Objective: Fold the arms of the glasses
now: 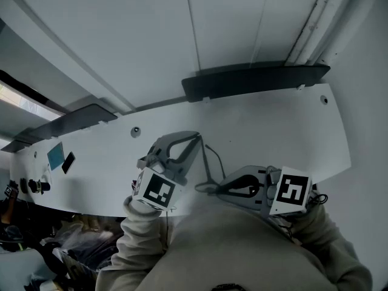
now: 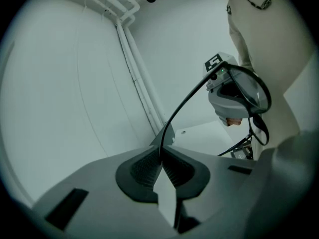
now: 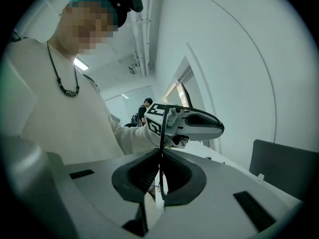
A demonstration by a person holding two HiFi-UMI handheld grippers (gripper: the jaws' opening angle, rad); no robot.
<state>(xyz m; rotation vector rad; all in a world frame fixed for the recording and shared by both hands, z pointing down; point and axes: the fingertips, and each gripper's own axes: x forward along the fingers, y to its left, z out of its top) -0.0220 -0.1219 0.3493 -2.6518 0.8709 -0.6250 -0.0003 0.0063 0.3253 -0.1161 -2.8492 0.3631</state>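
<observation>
- Your left gripper (image 2: 160, 156) is clenched: its fingers (image 2: 144, 168) are pressed together on the thin black arm (image 2: 168, 123) of the glasses (image 2: 249, 91), right at the arm's far end.
- From that grip the arm sweeps up and to the right, out to the front frame, so this arm stands unfolded.
- Your right gripper (image 3: 160, 158) is clamped too: its fingers (image 3: 142, 171) meet on a thin black part of the glasses that stands upright between the pads. Which part it is, I can't tell from its own view.
- In the left gripper view, your right gripper sits just behind the lens, at the frame end of the glasses.
- The glasses hang in the air between your two grippers, over the white bench (image 1: 273, 126) and not touching it.
- From the head view, the grippers point toward each other, the left one angled up and to the right, the right one lying across toward the left.
</observation>
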